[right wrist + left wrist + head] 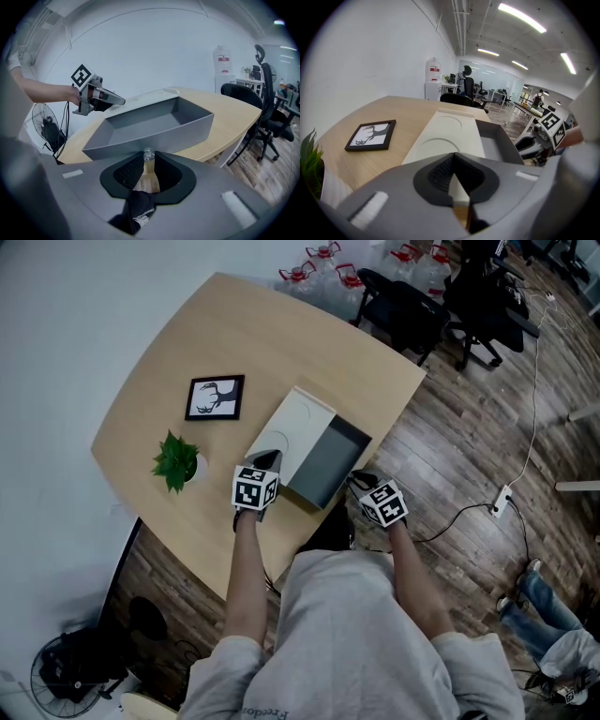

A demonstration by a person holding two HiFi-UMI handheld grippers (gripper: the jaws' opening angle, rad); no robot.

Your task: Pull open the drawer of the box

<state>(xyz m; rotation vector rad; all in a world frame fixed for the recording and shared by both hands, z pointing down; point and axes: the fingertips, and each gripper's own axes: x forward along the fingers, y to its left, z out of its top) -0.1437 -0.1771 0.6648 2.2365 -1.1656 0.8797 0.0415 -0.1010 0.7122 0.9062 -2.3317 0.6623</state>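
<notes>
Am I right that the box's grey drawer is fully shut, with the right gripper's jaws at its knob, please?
Not quite: the right gripper view shows the grey drawer pulled open, its inside bare. The jaws of the right gripper are at its knob.

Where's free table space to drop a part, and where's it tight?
Bare wood at the far end of the table, beyond the picture frame and box; also right of the box toward the far-right corner, and between plant and near edge. Tight at the near edge: open drawer, left tongs, right tongs on its knob.
</notes>
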